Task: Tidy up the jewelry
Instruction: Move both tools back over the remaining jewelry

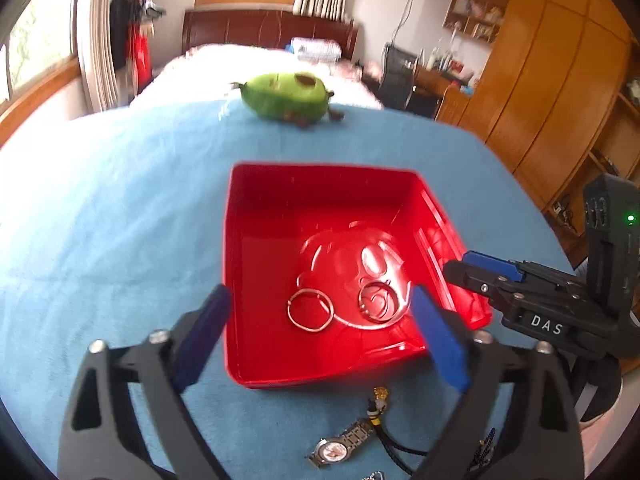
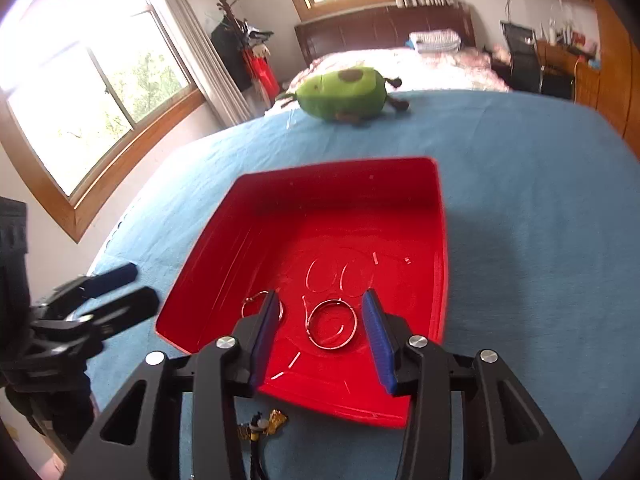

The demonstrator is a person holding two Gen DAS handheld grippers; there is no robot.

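Note:
A red box (image 1: 320, 188) (image 2: 336, 176) sits on the blue cloth. Inside lie a silver bangle (image 1: 378, 302) (image 2: 332, 324) and a thin hoop (image 1: 310, 310) (image 2: 252, 306). My left gripper (image 1: 320, 328) is open and empty, hovering over the box's near side. My right gripper (image 2: 320, 316) is open and empty, above the bangle; it also shows in the left wrist view (image 1: 476, 268) at the box's right wall. On the cloth in front of the box lie a silver watch (image 1: 340, 444) and a black cord with a gold pendant (image 1: 378, 400) (image 2: 264, 424).
A green avocado plush (image 1: 286, 96) (image 2: 344, 92) lies at the far edge of the cloth. A bed, windows and wooden wardrobes (image 1: 560, 92) stand behind. A dark beaded piece (image 1: 484, 448) lies near the right front.

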